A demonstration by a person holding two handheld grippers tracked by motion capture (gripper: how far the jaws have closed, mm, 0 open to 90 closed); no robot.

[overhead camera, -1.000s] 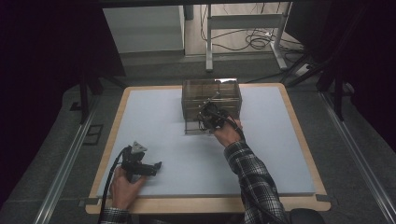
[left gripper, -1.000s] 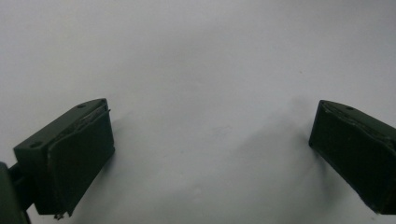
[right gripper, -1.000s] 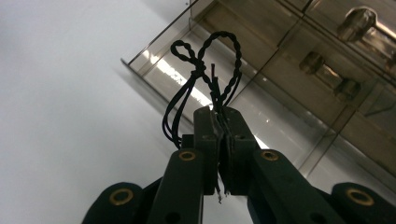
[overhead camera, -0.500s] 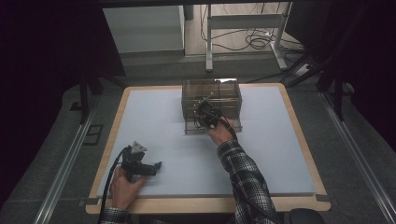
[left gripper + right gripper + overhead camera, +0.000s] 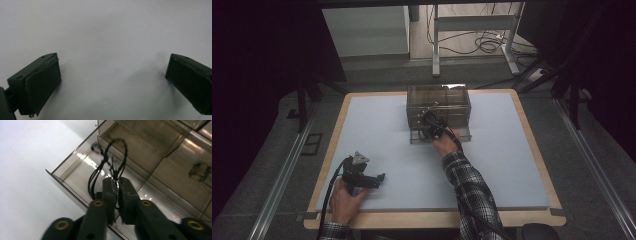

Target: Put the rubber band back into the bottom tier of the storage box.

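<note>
**Black Cords Lowered Into Clear Drawer**

Hanging from nearly closed jaws, a bundle of thin black cords is seen gripped by the right gripper over an open drawer of a clear plastic organiser. The jaws have just been opening a little, yet only a narrow gap is left between the pads, and the strands are still pinched there. Ahead of the fingertips, the loops are draped across the drawer's floor and up against its rear divider. Further compartments of the organiser are seen beyond and to the right of the jaws, and the pale table surface lies to their left. In the high view, the right gripper is held at the organiser's front, where the drawer is pulled out toward the person's plaid sleeve.

The left gripper is rested well apart on the table, near its front edge, held in the left hand. Its jaws are spread wide, and nothing but bare table is seen between them in the left gripper view.
</note>
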